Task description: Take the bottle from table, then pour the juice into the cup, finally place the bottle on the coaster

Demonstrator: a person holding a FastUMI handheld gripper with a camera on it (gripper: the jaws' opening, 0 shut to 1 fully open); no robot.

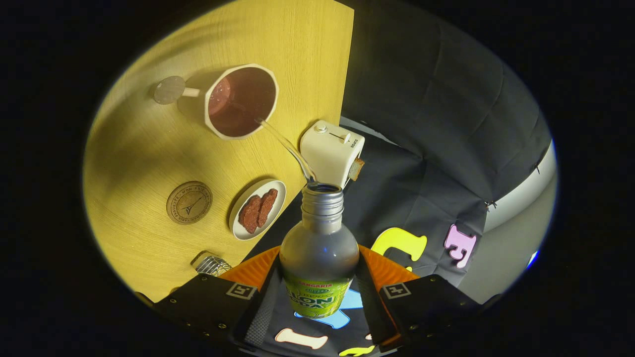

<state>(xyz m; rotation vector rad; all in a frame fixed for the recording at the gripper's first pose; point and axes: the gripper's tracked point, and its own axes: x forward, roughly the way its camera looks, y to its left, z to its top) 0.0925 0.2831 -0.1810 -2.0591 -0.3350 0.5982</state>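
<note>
Beyond the gripper [317, 297] to the left: coaster [189, 202] on the desk [139, 148], then the cup [241, 100] receiving a thin stream of juice [287, 148]. Between the fingers: the bottle [319, 258], tilted, open mouth forward, both fingers closed against its body at the label. Judged rigid, smooth, likely slippery, lightening as it empties; mid-body hold is sound. Plate [258, 209] and white toaster [331, 152] sit near the pour line. Desk is pale wood; dark cloth wall lies to the right.

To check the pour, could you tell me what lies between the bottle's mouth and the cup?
In the gripper view, a thin stream of liquid arcs from the bottle, clamped between the fingers, into the cup.
</note>
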